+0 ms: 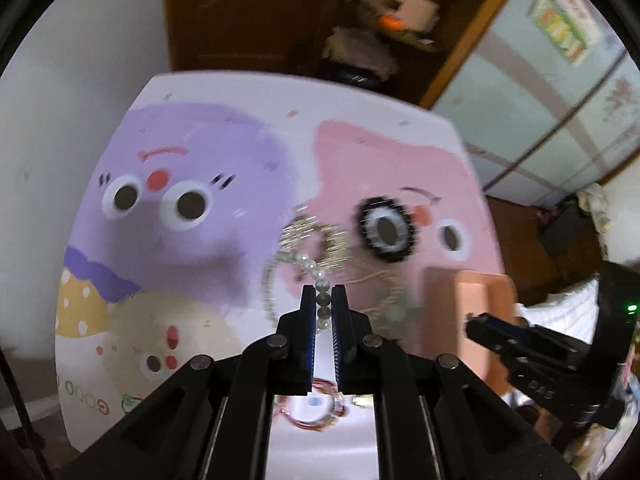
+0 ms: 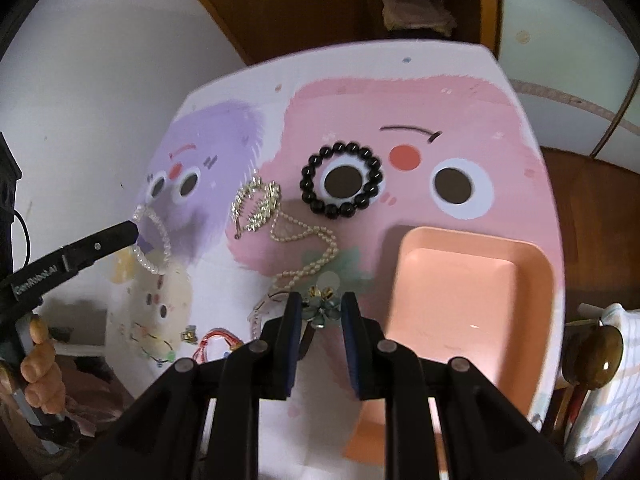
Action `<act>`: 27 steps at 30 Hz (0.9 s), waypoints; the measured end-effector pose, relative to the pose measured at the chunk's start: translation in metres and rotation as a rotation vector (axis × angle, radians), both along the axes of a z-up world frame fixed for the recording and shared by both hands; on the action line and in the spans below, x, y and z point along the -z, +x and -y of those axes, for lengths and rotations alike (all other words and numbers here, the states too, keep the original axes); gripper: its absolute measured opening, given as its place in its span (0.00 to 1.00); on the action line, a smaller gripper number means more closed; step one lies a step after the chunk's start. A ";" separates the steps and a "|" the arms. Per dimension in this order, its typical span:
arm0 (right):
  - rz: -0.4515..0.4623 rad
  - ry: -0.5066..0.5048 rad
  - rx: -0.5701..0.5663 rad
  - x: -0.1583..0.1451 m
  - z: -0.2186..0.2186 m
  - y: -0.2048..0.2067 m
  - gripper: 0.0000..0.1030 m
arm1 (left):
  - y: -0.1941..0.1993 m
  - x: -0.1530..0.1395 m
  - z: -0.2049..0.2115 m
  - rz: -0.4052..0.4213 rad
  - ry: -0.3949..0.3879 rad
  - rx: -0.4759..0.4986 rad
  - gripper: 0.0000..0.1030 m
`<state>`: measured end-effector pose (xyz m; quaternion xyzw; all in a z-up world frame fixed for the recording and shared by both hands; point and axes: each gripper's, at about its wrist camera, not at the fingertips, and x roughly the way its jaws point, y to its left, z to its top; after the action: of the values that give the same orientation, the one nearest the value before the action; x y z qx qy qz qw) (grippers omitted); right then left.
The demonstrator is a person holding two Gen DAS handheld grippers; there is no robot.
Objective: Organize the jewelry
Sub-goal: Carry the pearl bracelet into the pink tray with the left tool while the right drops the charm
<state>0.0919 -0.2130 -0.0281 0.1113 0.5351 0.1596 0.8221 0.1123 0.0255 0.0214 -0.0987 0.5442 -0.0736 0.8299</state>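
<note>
Closest in the left wrist view: left gripper (image 1: 323,300), fingers pinching a pearl bracelet (image 1: 316,276) that dangles clear of the bench (image 1: 96,360). Closest in the right wrist view: right gripper (image 2: 322,310), fingers part-closed around a green flower brooch (image 2: 320,306); seemingly gripped, though pad contact is hard to confirm. Just right of that, an empty peach tray (image 2: 532,280), likely the drop spot. Best done by carrying each piece slowly over the tray wall, lowering until the pearls pool on the tray floor, then spreading the fingers; worth keeping the swinging loop from snagging anything below. One gripper at a time over the tray, to avoid a clash. Near the front edge, a red thread bracelet (image 2: 218,344). Farther out on the bench, still to sort: a long pearl necklace (image 2: 304,248), a silver chain bracelet (image 2: 258,204), and beyond them a black bead bracelet (image 2: 342,184) ringing a printed eye. Past the bench edge, dark wooden shelves (image 2: 420,0).
</note>
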 end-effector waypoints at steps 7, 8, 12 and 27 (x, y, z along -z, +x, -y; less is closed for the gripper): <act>0.086 -0.077 0.109 -0.016 0.041 -0.041 0.19 | -0.012 -0.043 0.053 0.065 -0.059 0.143 0.05; 0.093 -0.101 0.123 -0.012 0.043 -0.045 0.19 | -0.012 -0.043 0.064 0.070 -0.058 0.161 0.05; 0.075 -0.140 0.174 0.008 0.052 -0.057 0.19 | -0.012 -0.043 0.107 0.089 -0.026 0.244 0.05; -0.028 -0.124 0.260 0.071 0.079 -0.079 0.20 | -0.019 0.024 0.211 0.031 0.089 0.445 0.05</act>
<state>0.0125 -0.2921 -0.0988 0.1309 0.5363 0.0169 0.8337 0.0931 -0.1855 -0.0022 0.0617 0.5426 -0.2322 0.8049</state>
